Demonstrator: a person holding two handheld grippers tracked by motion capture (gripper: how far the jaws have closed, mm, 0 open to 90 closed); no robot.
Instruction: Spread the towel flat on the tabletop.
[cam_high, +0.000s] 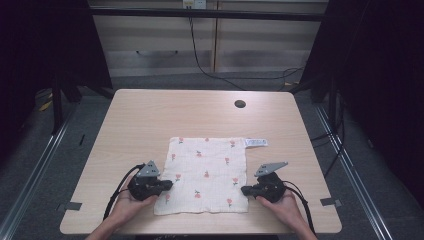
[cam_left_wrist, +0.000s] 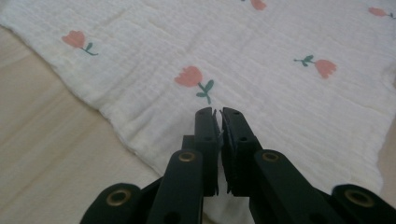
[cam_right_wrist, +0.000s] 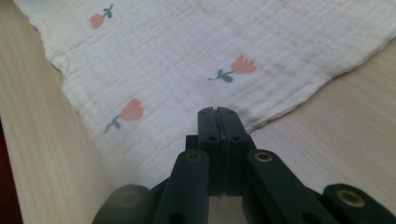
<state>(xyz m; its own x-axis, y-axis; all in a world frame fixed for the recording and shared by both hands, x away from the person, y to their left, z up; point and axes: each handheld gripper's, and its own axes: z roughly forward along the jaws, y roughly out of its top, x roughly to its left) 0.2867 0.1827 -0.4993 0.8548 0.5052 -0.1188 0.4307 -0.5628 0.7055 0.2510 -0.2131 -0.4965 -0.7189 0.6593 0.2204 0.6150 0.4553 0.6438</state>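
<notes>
A white square cloth (cam_high: 205, 172) printed with small pink tulips lies flat on the near half of the wooden table (cam_high: 200, 115). My left gripper (cam_high: 170, 185) rests at the cloth's left edge, pointing inward. In the left gripper view its jaws (cam_left_wrist: 218, 112) stand shut just over the cloth (cam_left_wrist: 280, 93), with no fabric seen between them. My right gripper (cam_high: 244, 190) sits at the cloth's right edge, near its front corner. In the right gripper view it (cam_right_wrist: 217, 111) is shut above the cloth's hem (cam_right_wrist: 187, 56), with nothing visibly pinched.
A white label (cam_high: 256, 143) sticks out from the cloth's far right corner. A round cable hole (cam_high: 240, 104) lies in the table's far right part. Bare wood surrounds the cloth (cam_left_wrist: 42, 154) (cam_right_wrist: 345, 130). The table's front edge runs close behind both hands.
</notes>
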